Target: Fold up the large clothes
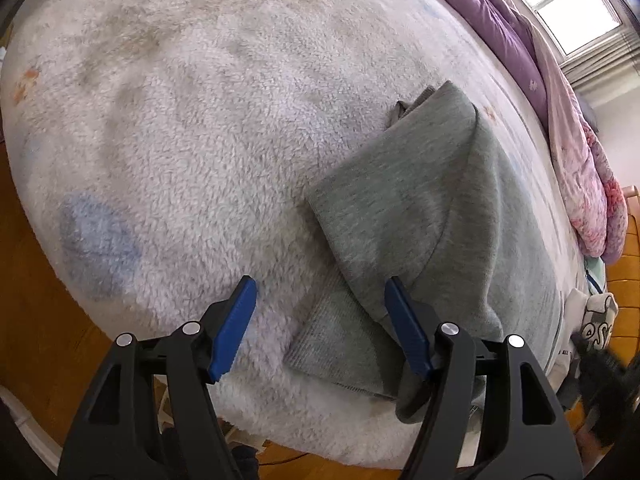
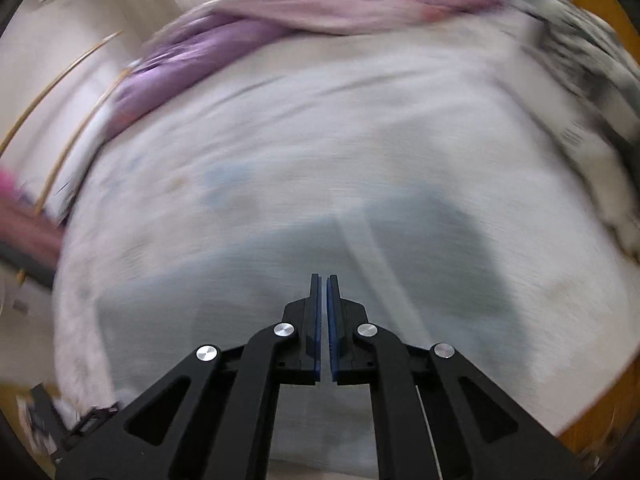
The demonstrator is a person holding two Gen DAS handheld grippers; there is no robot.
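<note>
left hand-held gripper [image 1: 320, 292] hovers wide apart over the grey garment [image 1: 412, 216], which lies partly folded on the fluffy white blanket [image 1: 180, 140] of the bed, toward four o'clock in the left wrist view. its ribbed hem [image 1: 332, 344] sits between the blue pads, nothing pinched. right hand-held gripper [image 2: 324, 280] is narrow, pads nearly together and empty, its view smeared, so the grey shape below it reads only as a blur. risks from here: the hem lies close to the bed edge at six o'clock and could slide off; a bite too deep could snag the blanket pile along with it; the loose top flap could spring back.
</note>
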